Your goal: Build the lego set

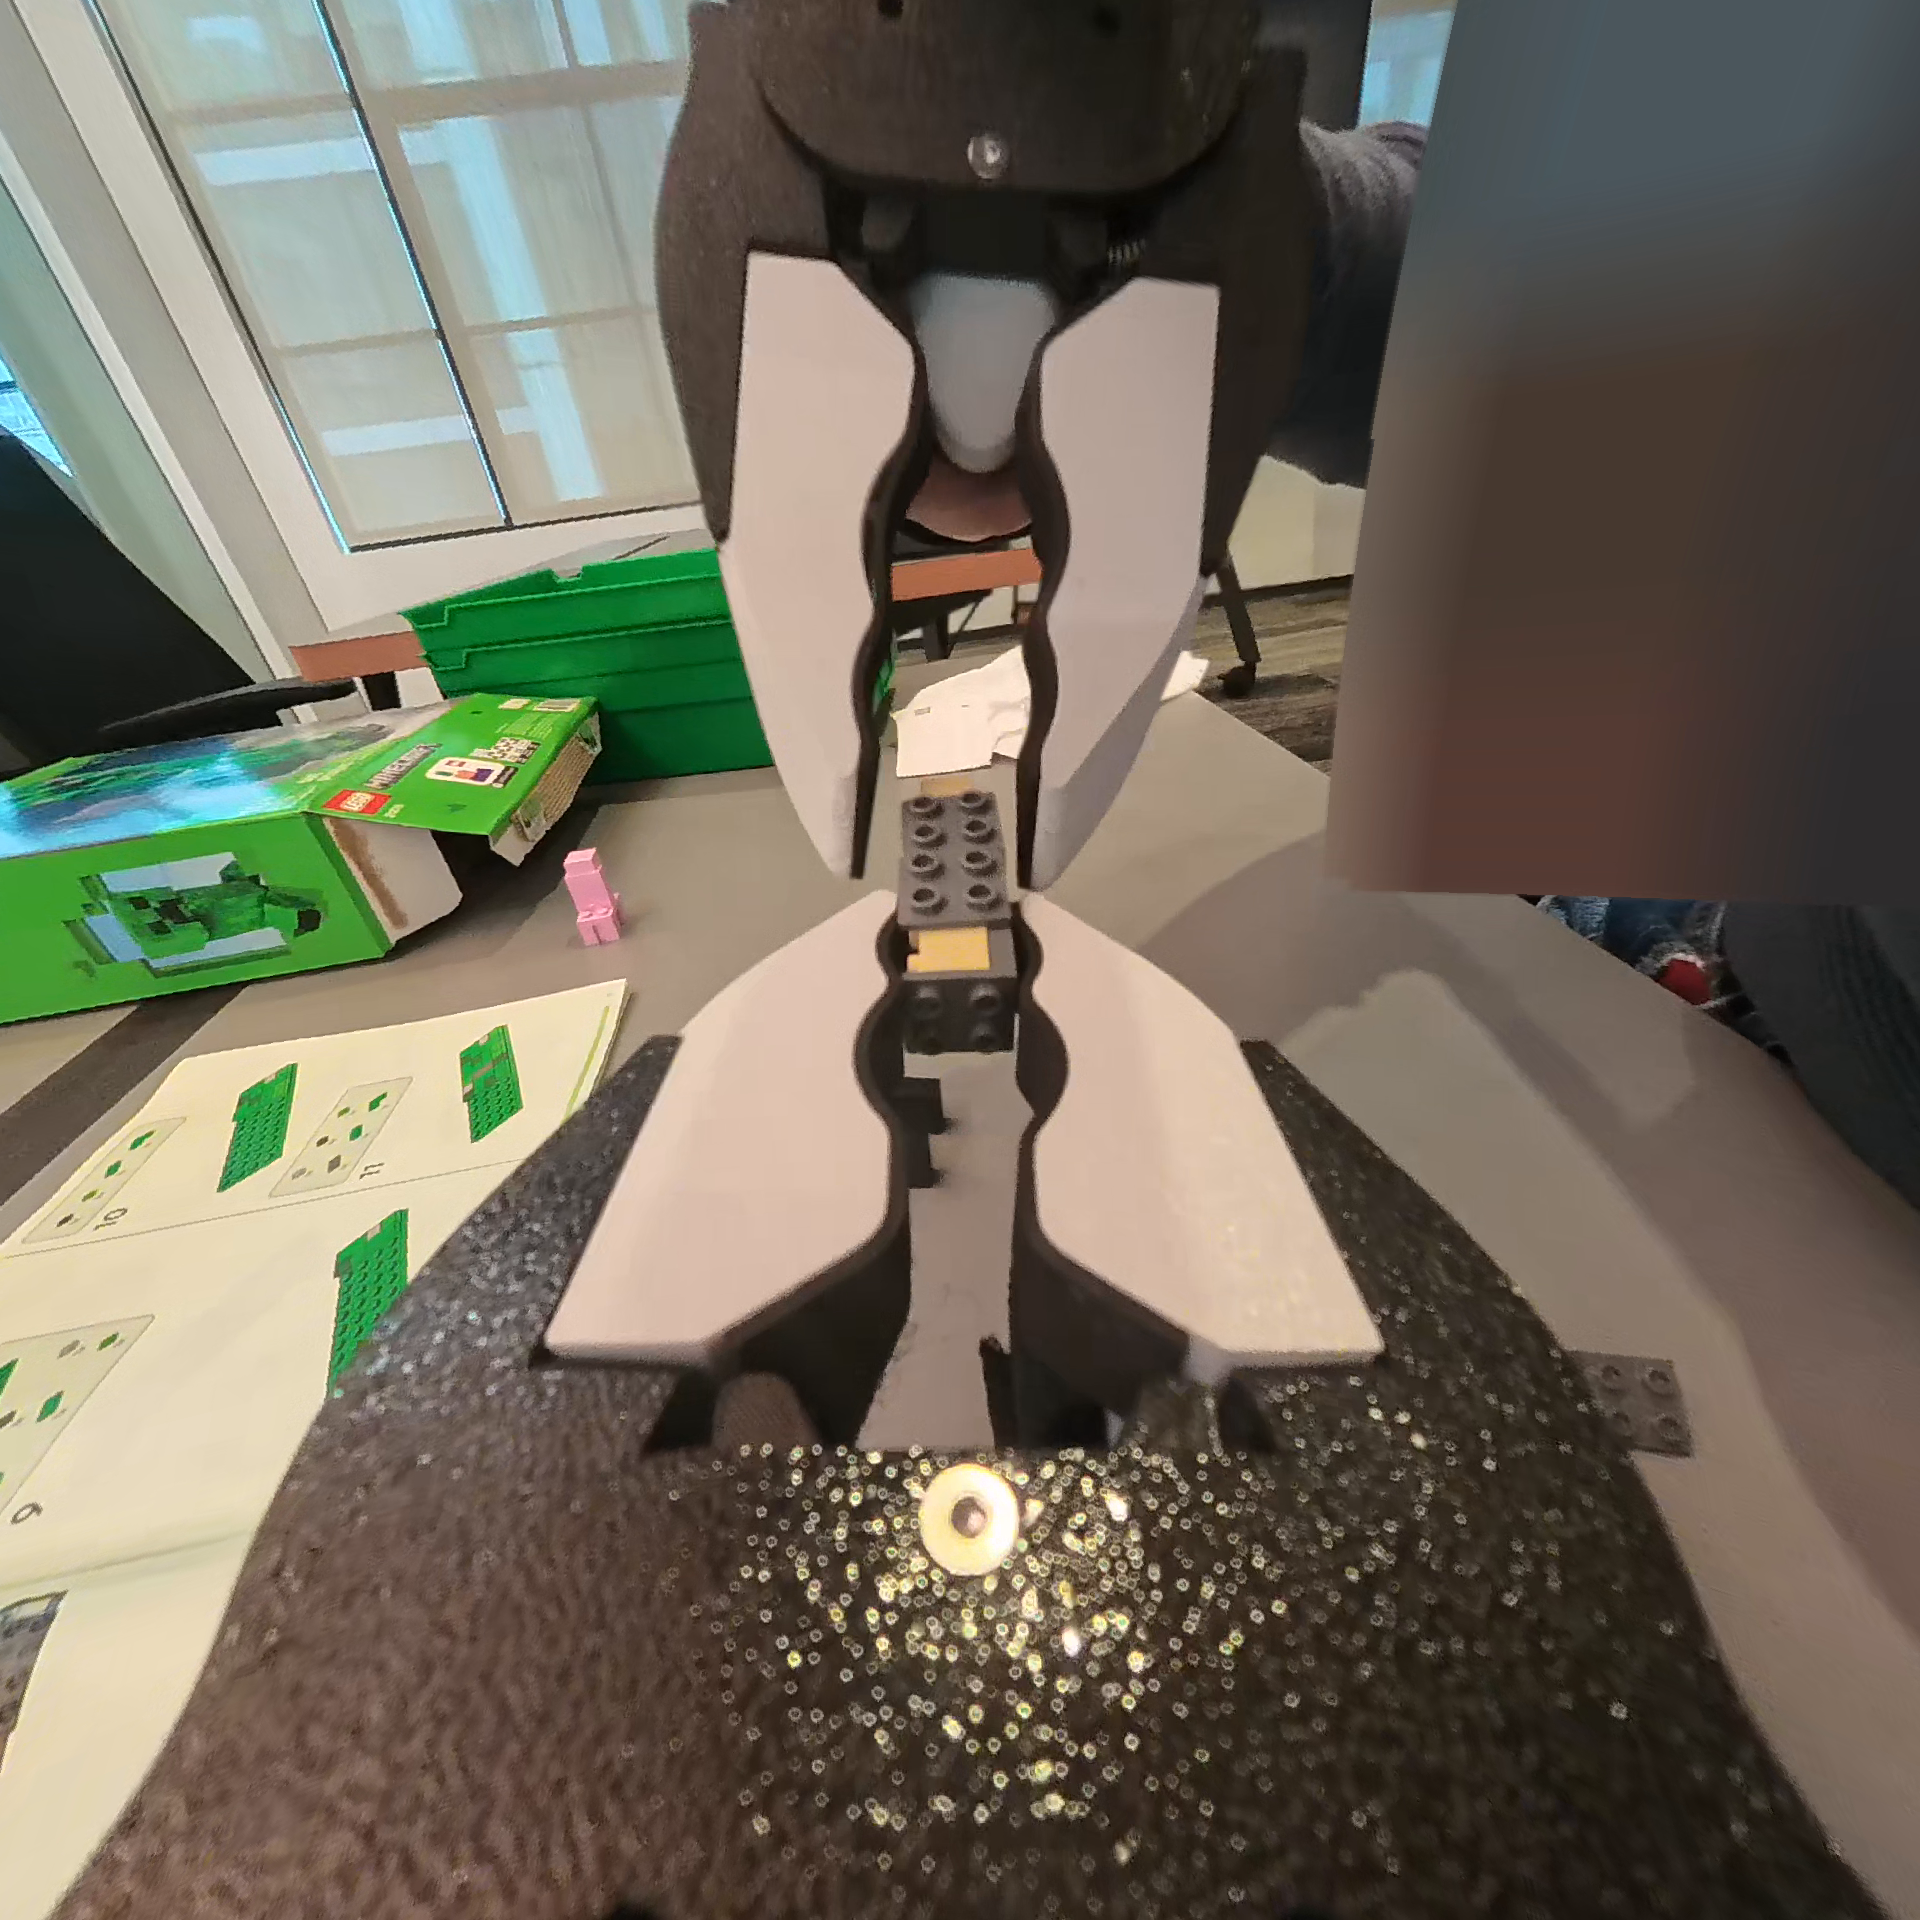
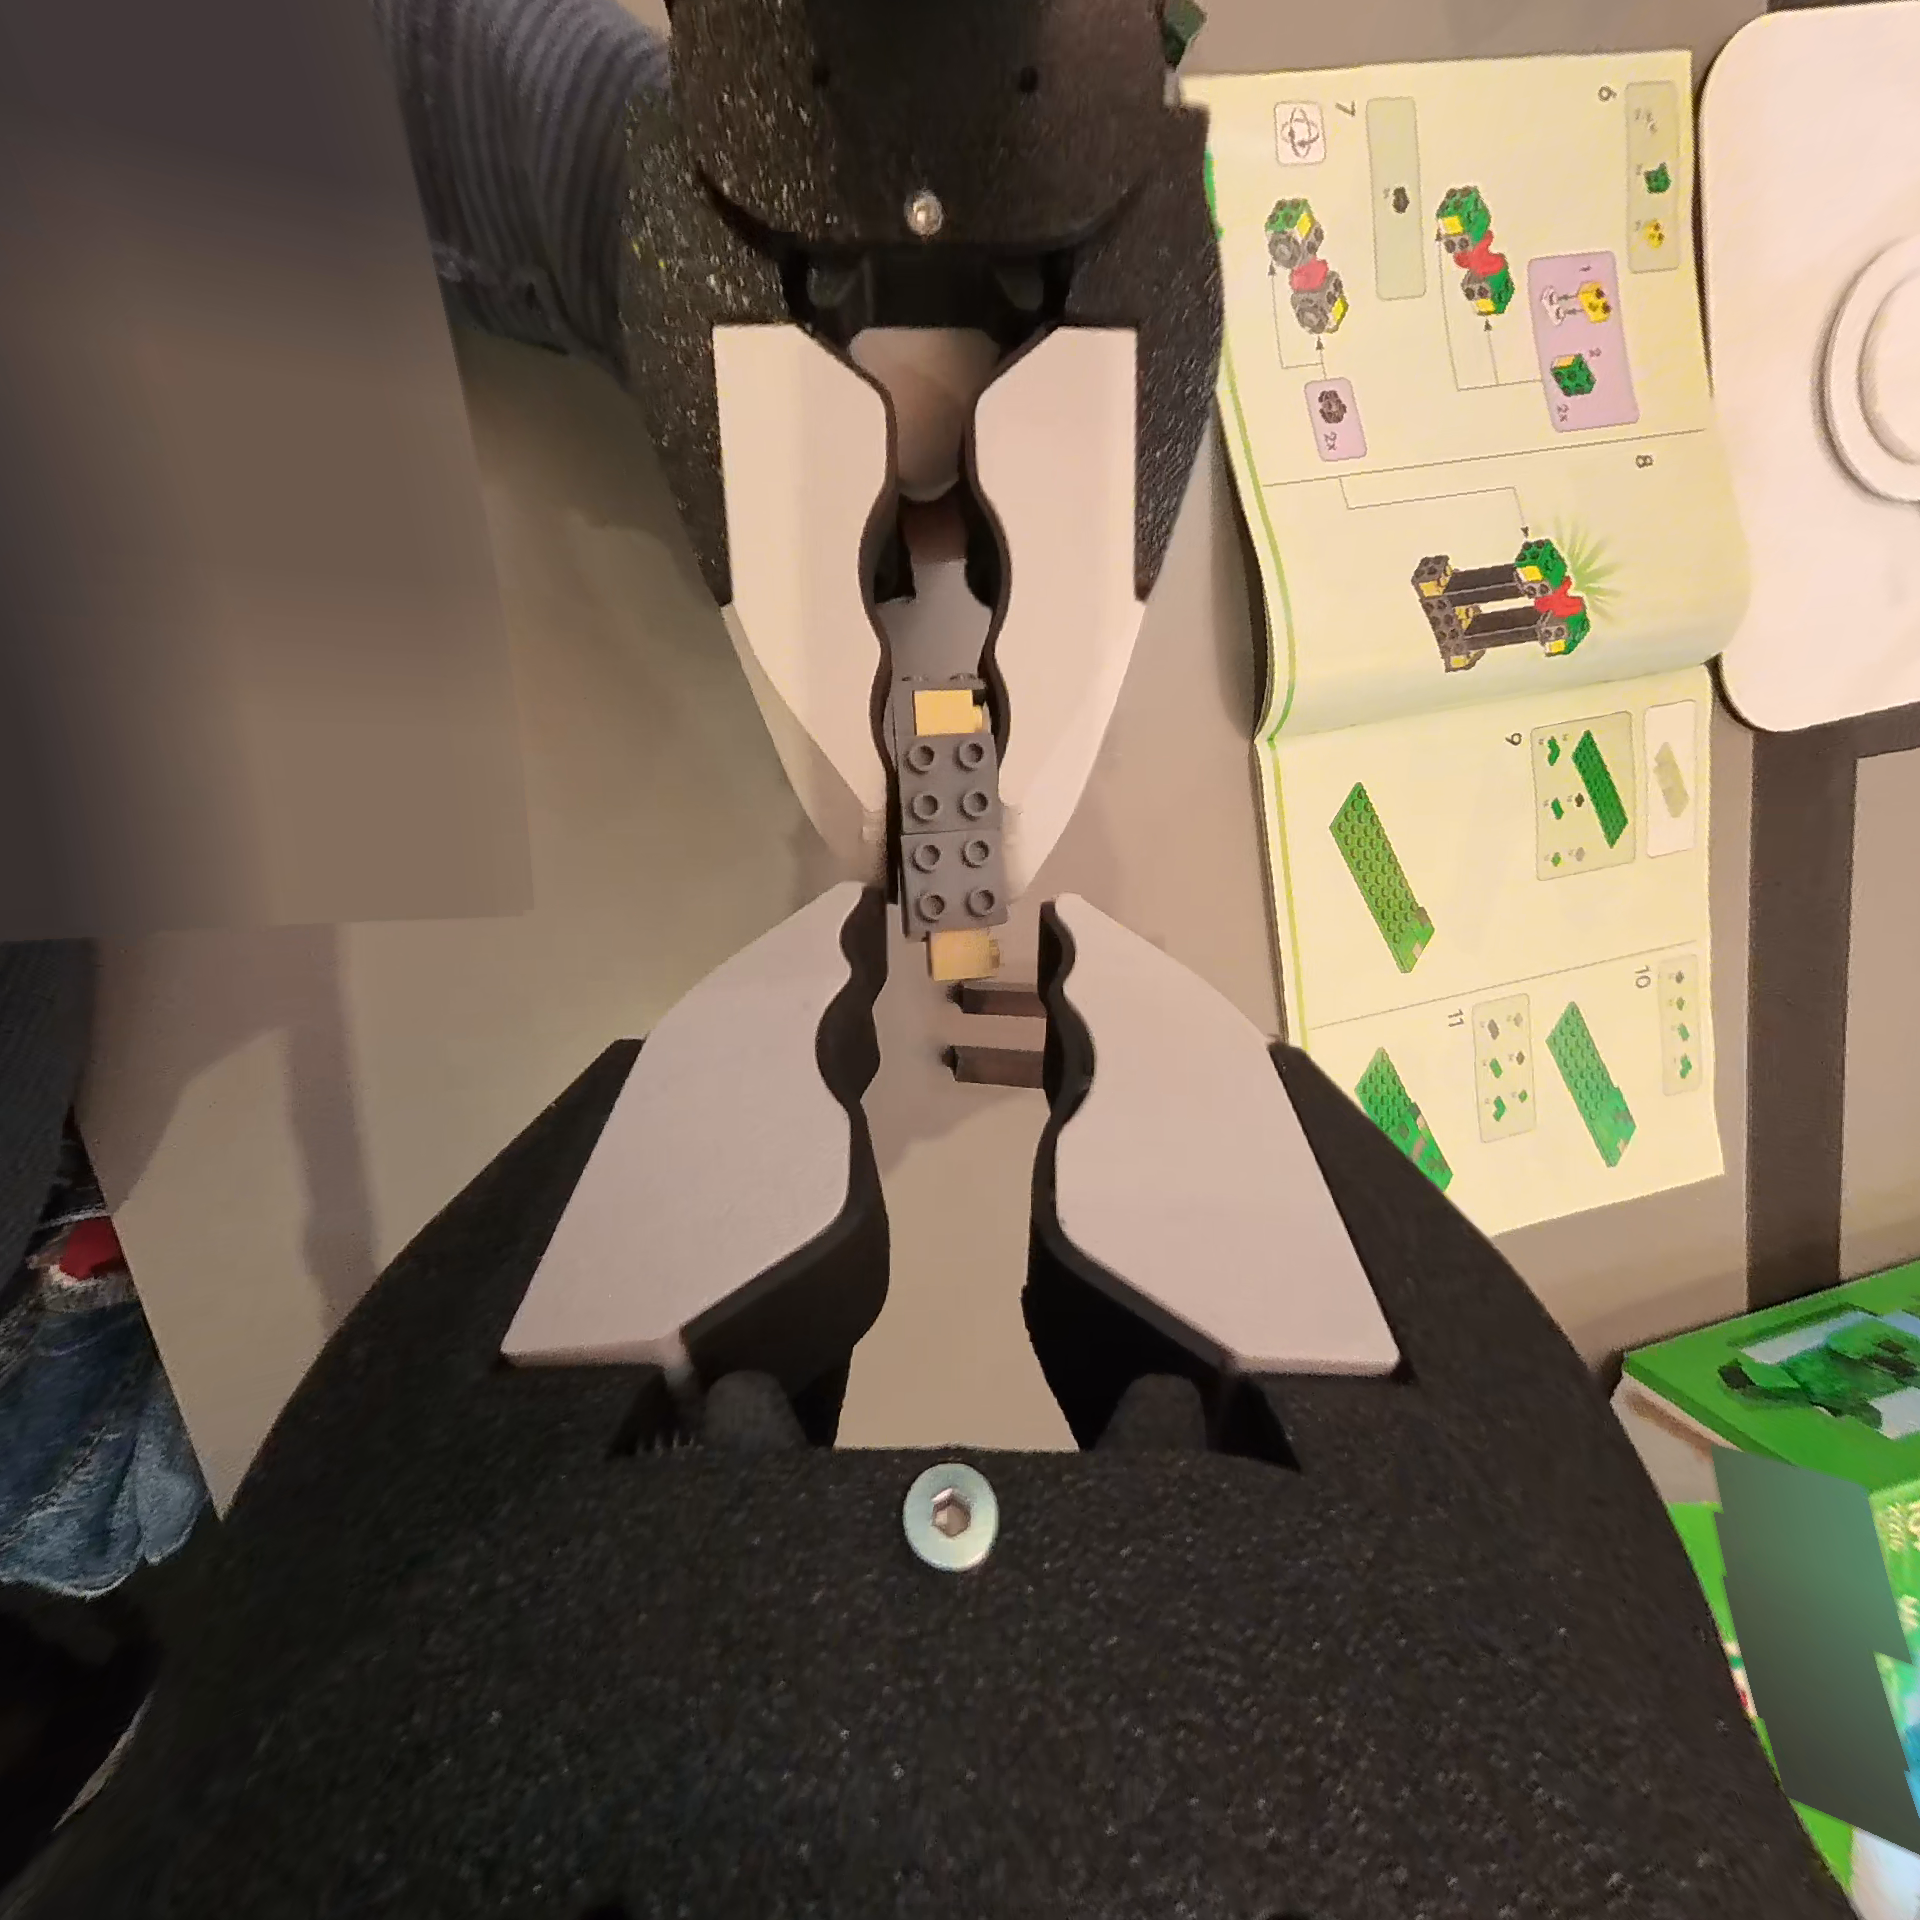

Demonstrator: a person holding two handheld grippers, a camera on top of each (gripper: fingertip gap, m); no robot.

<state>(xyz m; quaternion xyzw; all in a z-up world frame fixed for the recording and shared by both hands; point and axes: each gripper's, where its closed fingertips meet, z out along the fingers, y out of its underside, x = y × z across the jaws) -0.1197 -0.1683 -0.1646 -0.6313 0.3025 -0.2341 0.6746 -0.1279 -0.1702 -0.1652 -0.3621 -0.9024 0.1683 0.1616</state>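
Grey and matte, the worktop [image 1: 1299, 831] sits before tall windows, with an opened green cardboard set box [image 1: 239, 862] at the left of the left wrist view, a small pink brick figure [image 1: 592, 899] beside it, and the open pale-yellow instruction booklet [image 2: 1475, 623] along the right of the right wrist view. At the centre of both views a small dark-grey studded brick assembly with tan inserts [image 1: 956, 914] is held between the two tools, which face each other tip to tip. The left hand-held gripper [image 1: 958, 966] is clamped on one end of it; the right hand-held gripper [image 2: 961, 940] looks slightly parted around the other end, with a gap on one side, so contact there is unclear. Hard, light, smooth plastic like this probably slips under a shallow pinch and may separate at the seam if twisted; flat side walls, not studs, look the safest hold.
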